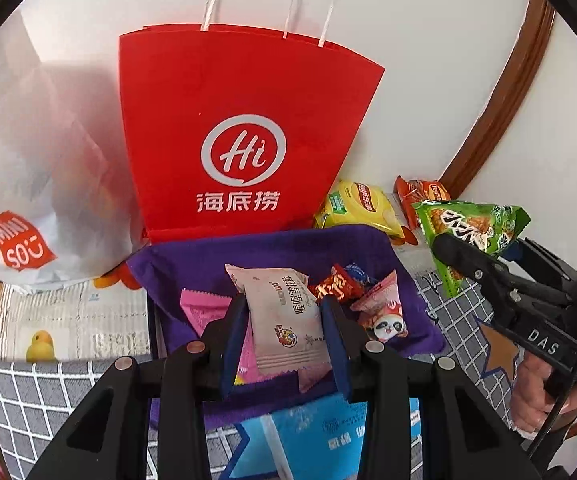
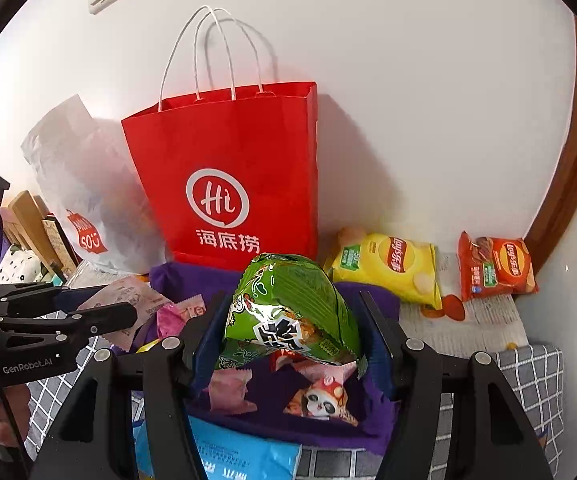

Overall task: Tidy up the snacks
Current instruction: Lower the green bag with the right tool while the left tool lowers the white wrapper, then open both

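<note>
1. While both grippers hang over the purple bin (image 1: 192, 264), each has a snack clamped between its pads: carry step, release not yet made, by my reading.
2. Left gripper (image 1: 284, 340): closed on a pale pink wafer packet (image 1: 284, 320), held flat above the bin's interior. In the right wrist view the same packet sticks out past the left jaws at the bin's left edge.
3. Right gripper (image 2: 288, 332): closed on a puffy green snack bag (image 2: 292, 304), jaws pressing its lower sides. The bag sits above the bin, near its front half.
4. Bin contents: small pink sachets, a panda-print packet (image 2: 324, 400), a red candy wrapper (image 1: 336, 286). Loose pile, no clear order.
5. Not yet gathered: a yellow chip bag (image 2: 388, 268) and an orange chip bag (image 2: 496, 268), lying on the mat by the wall, right of the red paper bag (image 2: 228, 176). A white plastic bag (image 1: 28, 184) stands left of the red one.
6. Next move, judged: lower each packet until it is inside the rim, then open the jaws. The green bag is bulky and air-filled, so it may roll onto the smaller sweets or tip over the rim.
7. After that, the two chip bags look like the remaining pickups.
</note>
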Available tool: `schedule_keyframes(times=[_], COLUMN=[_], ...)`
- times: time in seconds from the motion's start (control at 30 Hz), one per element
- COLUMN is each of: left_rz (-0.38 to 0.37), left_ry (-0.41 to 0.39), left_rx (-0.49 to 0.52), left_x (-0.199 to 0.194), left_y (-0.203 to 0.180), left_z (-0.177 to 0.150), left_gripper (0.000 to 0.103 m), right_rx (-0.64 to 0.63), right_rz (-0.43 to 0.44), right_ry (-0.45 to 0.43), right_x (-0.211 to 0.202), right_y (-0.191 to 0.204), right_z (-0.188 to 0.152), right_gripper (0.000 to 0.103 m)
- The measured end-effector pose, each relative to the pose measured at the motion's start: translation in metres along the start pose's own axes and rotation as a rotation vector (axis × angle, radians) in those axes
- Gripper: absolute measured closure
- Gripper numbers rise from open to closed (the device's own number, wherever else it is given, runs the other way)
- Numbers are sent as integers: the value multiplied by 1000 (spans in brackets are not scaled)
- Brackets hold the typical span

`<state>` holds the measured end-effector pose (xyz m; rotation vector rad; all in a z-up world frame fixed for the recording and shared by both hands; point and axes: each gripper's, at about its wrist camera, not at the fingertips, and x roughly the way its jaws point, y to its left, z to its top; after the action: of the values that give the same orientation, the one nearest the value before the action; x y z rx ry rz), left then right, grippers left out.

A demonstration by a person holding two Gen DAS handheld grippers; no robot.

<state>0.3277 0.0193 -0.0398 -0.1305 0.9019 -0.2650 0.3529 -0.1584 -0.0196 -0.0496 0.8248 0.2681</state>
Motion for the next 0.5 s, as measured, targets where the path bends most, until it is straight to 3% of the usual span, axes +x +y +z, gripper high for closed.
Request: schedule_keyframes(times=[0.23, 0.5], left_rz=[24, 0], left_ry=[-10, 52], left_rx=[13, -39], left_x=[16, 46], left_y=[10, 29], left_z=[10, 5], left_gripper=[67, 67], right_rx=[0, -54], right_rz=[-3, 7], right_ry=[28, 112], right_x=[21, 51], right_y=[-5, -5], right_z=[-3, -14], right_gripper=[41, 41])
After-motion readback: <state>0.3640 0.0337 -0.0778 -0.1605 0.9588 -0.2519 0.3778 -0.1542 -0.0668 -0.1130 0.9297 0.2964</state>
